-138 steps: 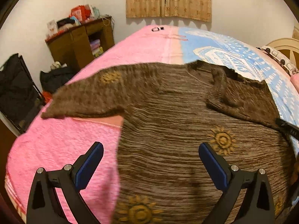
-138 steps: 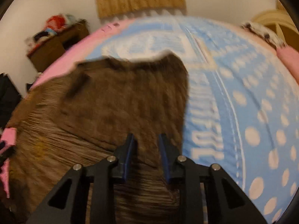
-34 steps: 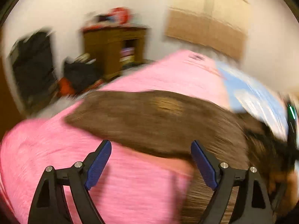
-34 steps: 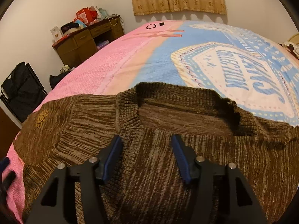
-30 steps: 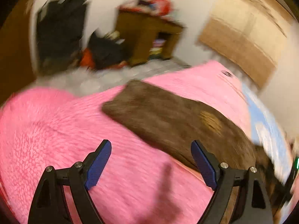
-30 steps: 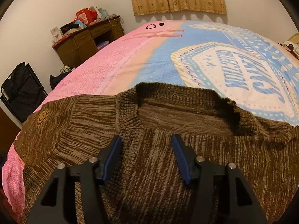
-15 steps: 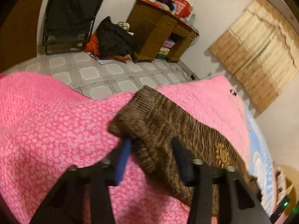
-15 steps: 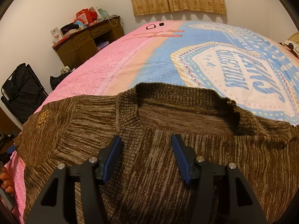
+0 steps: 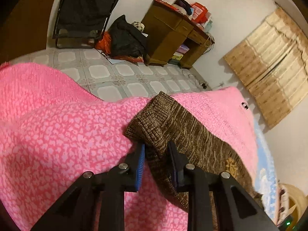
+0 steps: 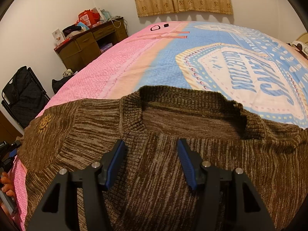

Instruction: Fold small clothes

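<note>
A brown knit sweater [image 10: 173, 173] with yellow sun motifs lies flat on the bed, collar [image 10: 192, 104] away from me. In the left wrist view my left gripper [image 9: 156, 150] is shut on the ribbed cuff of the sweater's left sleeve [image 9: 159, 115], which lies on the pink blanket [image 9: 57, 134] near the bed's edge. In the right wrist view my right gripper [image 10: 151, 150] is open and rests over the sweater's chest just below the collar, holding nothing.
The bed cover is pink on the left and blue with a printed badge [image 10: 240, 73] on the right. A wooden desk [image 9: 173, 36], black bags [image 9: 127, 38] and a folding chair [image 9: 82, 9] stand on the tiled floor beyond the bed's left edge.
My left gripper swung left to the sleeve end and closed from wide open onto the cuff. My right gripper has stayed in place, open over the chest.
</note>
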The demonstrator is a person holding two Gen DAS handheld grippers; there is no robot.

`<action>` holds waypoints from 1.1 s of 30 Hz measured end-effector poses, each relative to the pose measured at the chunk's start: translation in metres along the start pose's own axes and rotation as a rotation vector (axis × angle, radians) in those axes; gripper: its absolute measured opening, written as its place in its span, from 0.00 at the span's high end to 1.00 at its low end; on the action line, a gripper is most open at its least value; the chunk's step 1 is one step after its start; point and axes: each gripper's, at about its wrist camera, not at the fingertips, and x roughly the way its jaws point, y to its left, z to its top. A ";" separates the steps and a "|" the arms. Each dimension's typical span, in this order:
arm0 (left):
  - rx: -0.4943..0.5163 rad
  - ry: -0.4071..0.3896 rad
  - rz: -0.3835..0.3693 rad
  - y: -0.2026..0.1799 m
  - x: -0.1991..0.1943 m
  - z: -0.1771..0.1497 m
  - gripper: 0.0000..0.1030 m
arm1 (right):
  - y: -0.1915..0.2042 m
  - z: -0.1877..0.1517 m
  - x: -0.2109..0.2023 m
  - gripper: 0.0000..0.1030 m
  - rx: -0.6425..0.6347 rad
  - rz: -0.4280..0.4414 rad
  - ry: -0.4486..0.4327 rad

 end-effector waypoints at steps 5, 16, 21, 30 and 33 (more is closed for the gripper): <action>0.047 -0.020 -0.008 -0.014 -0.003 -0.001 0.94 | -0.001 0.000 -0.001 0.43 0.013 0.009 -0.008; 0.692 -0.187 -0.342 -0.196 -0.088 -0.107 0.94 | -0.047 -0.003 -0.049 0.39 0.288 0.138 -0.164; 0.943 -0.049 -0.399 -0.240 -0.071 -0.218 0.93 | -0.058 -0.011 -0.077 0.39 0.282 0.081 -0.171; 1.171 0.120 -0.305 -0.251 -0.064 -0.272 0.65 | -0.082 -0.039 -0.065 0.39 0.345 0.087 -0.122; 1.102 0.155 -0.342 -0.229 -0.086 -0.250 0.38 | -0.085 -0.041 -0.064 0.36 0.347 0.110 -0.110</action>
